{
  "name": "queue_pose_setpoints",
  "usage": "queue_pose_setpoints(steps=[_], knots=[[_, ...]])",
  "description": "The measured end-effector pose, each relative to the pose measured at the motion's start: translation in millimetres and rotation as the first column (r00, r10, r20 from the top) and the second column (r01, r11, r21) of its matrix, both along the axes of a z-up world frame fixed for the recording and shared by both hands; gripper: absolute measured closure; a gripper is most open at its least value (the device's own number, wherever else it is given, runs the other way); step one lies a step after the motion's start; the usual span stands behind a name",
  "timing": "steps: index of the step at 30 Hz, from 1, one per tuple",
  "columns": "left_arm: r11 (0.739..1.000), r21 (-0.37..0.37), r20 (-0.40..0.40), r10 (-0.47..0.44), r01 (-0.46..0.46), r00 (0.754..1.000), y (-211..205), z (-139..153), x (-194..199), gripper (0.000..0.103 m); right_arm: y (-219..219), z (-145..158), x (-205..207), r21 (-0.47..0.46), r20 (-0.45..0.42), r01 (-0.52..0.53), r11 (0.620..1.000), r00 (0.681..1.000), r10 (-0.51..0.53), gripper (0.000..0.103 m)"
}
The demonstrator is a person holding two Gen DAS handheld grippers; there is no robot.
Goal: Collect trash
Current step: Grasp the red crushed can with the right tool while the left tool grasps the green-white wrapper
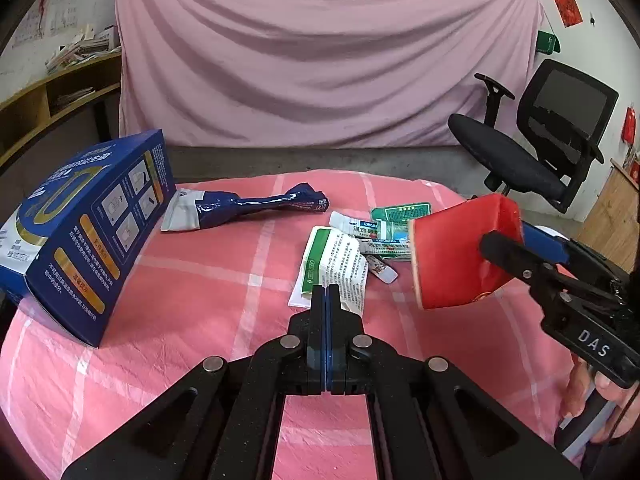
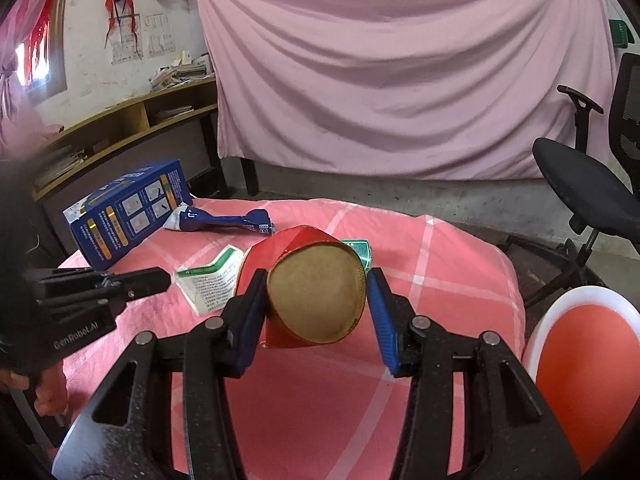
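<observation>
Jaws first: our left gripper (image 1: 325, 300) is clenched flat, blue pads together, nothing between them; it hangs above the pink checked cloth of the table (image 1: 192, 320), its tips just before the white-and-green printed paper sachet (image 1: 332, 268). Our right gripper (image 2: 316, 300) grasps the red paper cup with the brown card bottom (image 2: 316, 296) across its sides, clear of the cloth.

Trash left on the table: the sachet, a small heap of green and white wrappers (image 1: 384, 228) beside it, the twisted dark-blue foil pouch (image 1: 256, 208) farther back, and the big blue cardboard box (image 1: 80, 232) on its side at the left edge.

Step in hand, as we judge it: carry the cup off to a bin. The white-rimmed round container with a red inside (image 2: 580, 360), low at the right beside the table, looks the likely place, though we cannot be sure it is a bin. To do it well, we keep the squeeze light, since thin paper walls buckle, swing right, and let go only once over the opening. The left must part its jaws before it tries the sachet, which lies flat and wants a low, scraping approach.

Views differ: only the right wrist shows that container and the cup's bottom; the left wrist shows the cup's red side (image 1: 460, 256) in the grip and the wrapper heap, mostly hidden behind the cup in the right view.
</observation>
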State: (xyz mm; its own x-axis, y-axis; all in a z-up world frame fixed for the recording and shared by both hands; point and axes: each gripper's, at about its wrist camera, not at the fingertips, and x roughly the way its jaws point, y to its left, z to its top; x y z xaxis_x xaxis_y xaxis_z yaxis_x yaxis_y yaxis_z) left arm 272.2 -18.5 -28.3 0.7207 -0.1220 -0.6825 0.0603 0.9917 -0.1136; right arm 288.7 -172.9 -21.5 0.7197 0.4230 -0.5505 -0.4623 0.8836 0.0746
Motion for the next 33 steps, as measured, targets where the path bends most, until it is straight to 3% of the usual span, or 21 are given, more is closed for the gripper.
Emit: queue_pose_setpoints(steps=[3,5,7,9,15,19,21,23,24,33], knots=[[0.999,-0.040,-0.024,0.021,-0.022,0.999,5.2,-2.5,3.8,0.103,-3.7,2.1,-4.4,0.015,0.016,0.026,1.000,1.000,-0.026,0.035],[0.998,-0.053,-0.045,0.033,-0.036,0.998,6.5,-3.7,7.1,0.093,-8.3,3.0,-5.5,0.026,0.024,0.051,0.998,0.998,-0.051,0.035],[0.997,-0.066,-0.064,0.038,-0.042,0.997,12.0,-4.3,12.0,0.069,-11.7,4.5,-5.7,0.025,0.036,0.077,0.997,0.996,-0.078,0.035],[0.994,-0.103,-0.079,0.033,-0.041,0.996,17.1,-5.6,17.4,0.066,-12.6,6.1,-7.0,0.010,0.057,0.102,0.995,0.993,-0.103,0.035],[0.960,-0.272,-0.179,0.013,-0.062,0.984,28.1,-17.0,37.6,0.066,-14.8,7.8,-4.3,-0.032,0.094,0.149,0.988,0.985,-0.146,0.035],[0.946,-0.309,-0.188,0.040,-0.098,0.981,32.9,-14.7,44.8,0.071,-15.5,6.3,0.1,-0.035,0.079,0.150,0.988,0.986,-0.147,0.035],[0.943,-0.313,-0.192,0.052,-0.111,0.980,35.3,-14.3,47.2,0.075,-16.0,5.4,1.4,-0.037,0.072,0.147,0.988,0.987,-0.144,0.035],[0.943,-0.314,-0.185,0.056,-0.113,0.981,35.9,-12.3,48.4,0.090,-15.7,4.9,1.7,-0.041,0.069,0.142,0.989,0.988,-0.139,0.035],[0.943,-0.316,-0.181,0.049,-0.106,0.982,35.6,-11.3,48.4,0.092,-15.0,4.8,1.6,-0.044,0.069,0.139,0.989,0.988,-0.136,0.035],[0.980,-0.178,-0.023,0.086,-0.089,0.996,16.7,13.5,23.5,0.099,-19.2,9.4,-7.7,-0.014,0.108,0.130,0.991,0.986,-0.128,0.036]])
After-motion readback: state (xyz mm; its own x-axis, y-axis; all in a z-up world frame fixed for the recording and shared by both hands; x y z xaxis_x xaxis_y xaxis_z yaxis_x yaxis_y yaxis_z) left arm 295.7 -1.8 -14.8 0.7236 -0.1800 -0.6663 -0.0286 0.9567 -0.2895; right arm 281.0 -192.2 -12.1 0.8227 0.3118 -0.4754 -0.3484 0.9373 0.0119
